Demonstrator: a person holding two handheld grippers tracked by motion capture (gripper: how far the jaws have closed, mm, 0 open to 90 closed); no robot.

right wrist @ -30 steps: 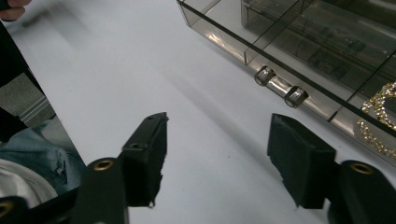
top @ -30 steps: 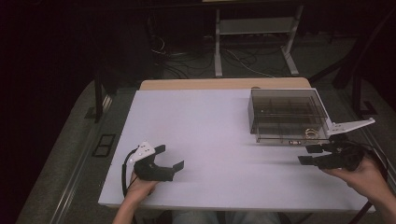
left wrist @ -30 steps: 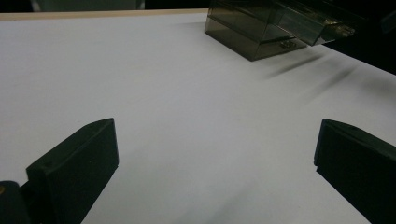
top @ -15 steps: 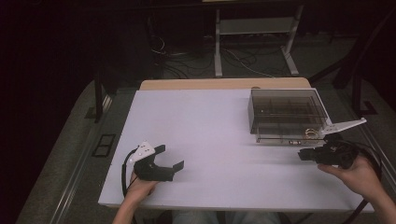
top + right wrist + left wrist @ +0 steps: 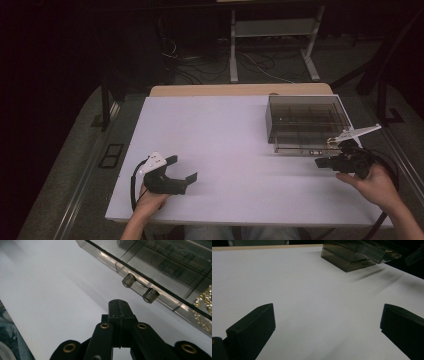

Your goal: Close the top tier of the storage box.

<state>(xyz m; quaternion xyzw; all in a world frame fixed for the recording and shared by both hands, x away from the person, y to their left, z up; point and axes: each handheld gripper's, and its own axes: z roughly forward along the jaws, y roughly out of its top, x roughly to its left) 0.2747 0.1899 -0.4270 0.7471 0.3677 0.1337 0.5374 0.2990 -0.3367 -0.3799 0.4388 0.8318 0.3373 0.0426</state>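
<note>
Pushing the drawer of the smoked box near the bench's right edge needs care. The right gripper, its fingers having just closed on nothing, should meet the knobs squarely; the left gripper rests wide open, empty.

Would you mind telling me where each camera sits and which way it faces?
High view: above the near side, looking forward and down on the white table; both hands, left gripper, right gripper.
Left gripper view: rides that gripper, facing across the table toward the clear box; open jaws.
Right gripper view: rides that gripper, facing the drawer; shut jaws.
All share the box.
</note>
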